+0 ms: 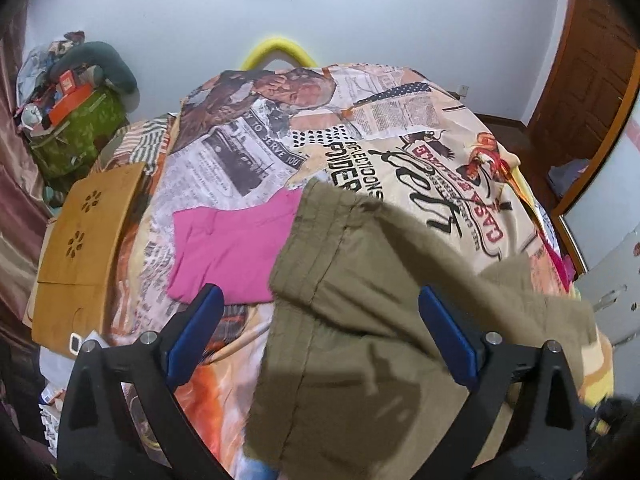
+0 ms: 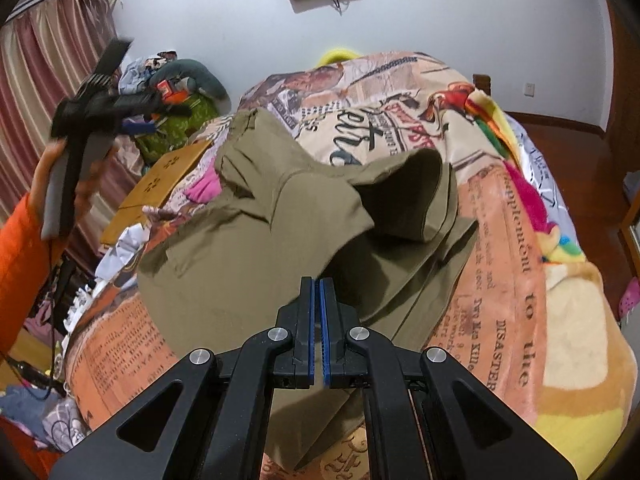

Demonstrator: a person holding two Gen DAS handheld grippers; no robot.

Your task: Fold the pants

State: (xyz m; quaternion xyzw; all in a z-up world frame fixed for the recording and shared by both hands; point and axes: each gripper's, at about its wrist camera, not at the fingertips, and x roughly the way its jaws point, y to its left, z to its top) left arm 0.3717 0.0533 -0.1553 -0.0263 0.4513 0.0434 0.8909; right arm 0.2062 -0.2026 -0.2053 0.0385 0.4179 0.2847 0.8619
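Observation:
Olive-green pants (image 1: 360,320) lie loosely on the printed bedspread, partly bunched, with one leg end curled up (image 2: 424,196). In the left wrist view my left gripper (image 1: 320,320) is open, its blue pads wide apart above the pants and holding nothing. That left gripper also shows in the right wrist view (image 2: 92,108), raised at the left above the bed. My right gripper (image 2: 319,292) has its blue pads pressed together just above the pants (image 2: 248,264); whether cloth is pinched between them I cannot tell.
A folded pink garment (image 1: 236,256) lies on the bedspread (image 1: 440,152) left of the pants. A wooden lap tray (image 1: 88,248) sits at the bed's left edge. A cluttered green bag (image 1: 76,136) stands by the curtain. A wooden door (image 1: 584,92) is at right.

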